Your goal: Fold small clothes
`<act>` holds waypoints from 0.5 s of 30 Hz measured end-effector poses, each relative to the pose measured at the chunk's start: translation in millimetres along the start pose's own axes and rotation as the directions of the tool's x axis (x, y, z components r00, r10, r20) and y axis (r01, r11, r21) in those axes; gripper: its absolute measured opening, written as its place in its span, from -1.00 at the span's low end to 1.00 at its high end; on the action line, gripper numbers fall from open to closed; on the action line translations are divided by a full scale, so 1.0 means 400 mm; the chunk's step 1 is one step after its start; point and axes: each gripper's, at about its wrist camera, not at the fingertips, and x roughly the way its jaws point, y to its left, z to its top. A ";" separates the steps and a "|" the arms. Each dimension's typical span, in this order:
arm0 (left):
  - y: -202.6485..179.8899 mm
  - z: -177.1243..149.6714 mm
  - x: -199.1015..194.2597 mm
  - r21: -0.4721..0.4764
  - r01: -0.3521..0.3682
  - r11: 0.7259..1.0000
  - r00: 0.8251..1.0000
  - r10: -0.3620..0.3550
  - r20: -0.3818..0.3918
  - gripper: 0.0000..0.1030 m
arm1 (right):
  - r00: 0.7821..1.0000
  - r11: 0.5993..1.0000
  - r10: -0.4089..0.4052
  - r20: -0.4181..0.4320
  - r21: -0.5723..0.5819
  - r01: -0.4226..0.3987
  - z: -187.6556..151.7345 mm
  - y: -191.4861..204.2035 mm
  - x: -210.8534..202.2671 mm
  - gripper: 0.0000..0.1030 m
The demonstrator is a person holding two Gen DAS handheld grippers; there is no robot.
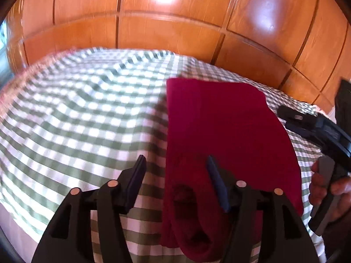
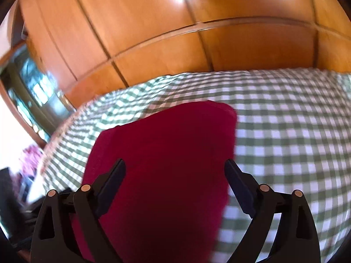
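A dark red garment (image 1: 223, 127) lies folded flat in a long strip on the green-and-white checked cover (image 1: 76, 114); its near end bunches into a thick fold. My left gripper (image 1: 175, 157) stands open over the garment's left edge: one finger is above the checks, the other above the red cloth, and nothing is pinched. In the right wrist view the same garment (image 2: 166, 153) fills the middle. My right gripper (image 2: 174, 162) hangs wide open above it, pads apart from the cloth. The left wrist view also shows the right gripper (image 1: 291, 118) at the garment's right side, held by a hand (image 1: 324, 188).
Glossy wooden wardrobe panels (image 1: 175, 26) stand right behind the bed. The checked cover (image 2: 285, 131) spreads to both sides of the garment, rumpled on the left. A window (image 2: 33, 92) and something pink (image 2: 30, 157) lie beyond the bed's left edge.
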 end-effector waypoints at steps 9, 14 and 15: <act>0.083 -0.003 0.072 -0.110 0.238 0.965 0.969 -0.244 -0.049 0.07 | 0.954 0.950 0.268 -0.135 0.200 -0.239 -0.111 -0.109 0.013 0.79; 0.089 -0.007 0.089 -0.092 0.313 0.945 0.947 -0.318 -0.043 -0.13 | 0.925 0.931 0.343 -0.163 0.192 -0.311 -0.107 -0.065 0.069 0.76; 0.090 -0.006 0.092 -0.092 0.321 0.943 0.944 -0.326 -0.042 -0.17 | 0.924 0.932 0.343 -0.170 0.184 -0.312 -0.105 -0.056 0.080 0.74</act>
